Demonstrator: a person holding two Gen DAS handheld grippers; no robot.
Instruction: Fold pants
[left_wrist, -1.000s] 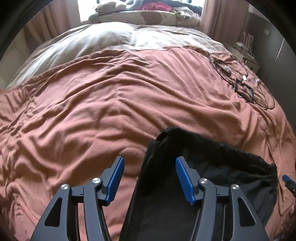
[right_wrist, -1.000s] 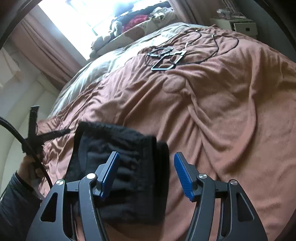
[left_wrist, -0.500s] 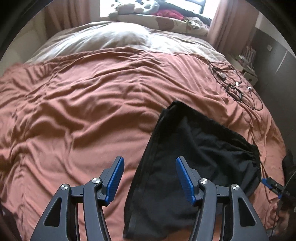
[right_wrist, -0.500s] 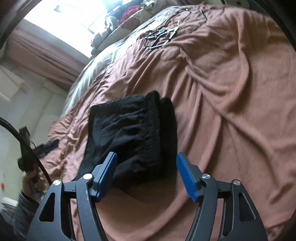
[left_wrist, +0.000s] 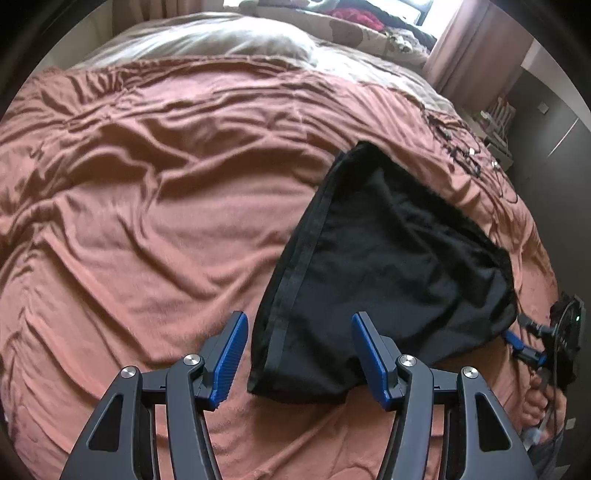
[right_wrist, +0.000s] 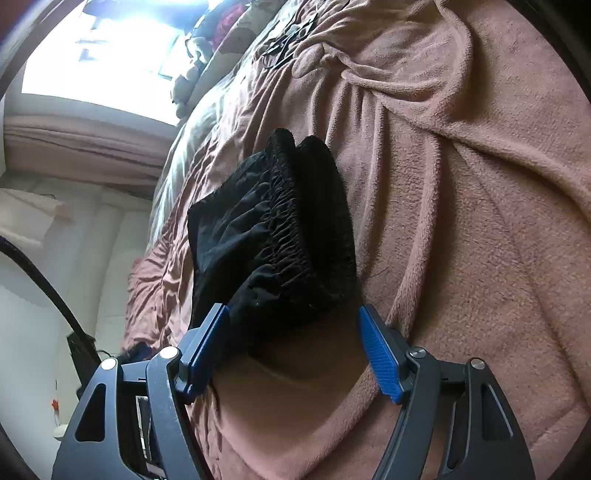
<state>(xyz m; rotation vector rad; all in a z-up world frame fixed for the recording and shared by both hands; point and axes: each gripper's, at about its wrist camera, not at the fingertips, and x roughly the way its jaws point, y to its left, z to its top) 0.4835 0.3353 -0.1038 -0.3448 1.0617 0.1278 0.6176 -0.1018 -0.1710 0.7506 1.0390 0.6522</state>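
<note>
Between both open tools (left_wrist: 299, 356) (right_wrist: 293, 349) folded black pants (left_wrist: 388, 258) lie ungripped.

The left gripper (left_wrist: 297, 354) points steeply down at the bed, its blue-padded fingers (left_wrist: 228, 356) spread apart and pressing on nothing. The right gripper (right_wrist: 295, 350) is rolled to one side and tilts down more shallowly, its fingers (right_wrist: 380, 356) also parted with nothing pinched. In the left wrist view, the right gripper shows at the bed's right edge, with the person's hand (left_wrist: 543, 402) below it.
</note>
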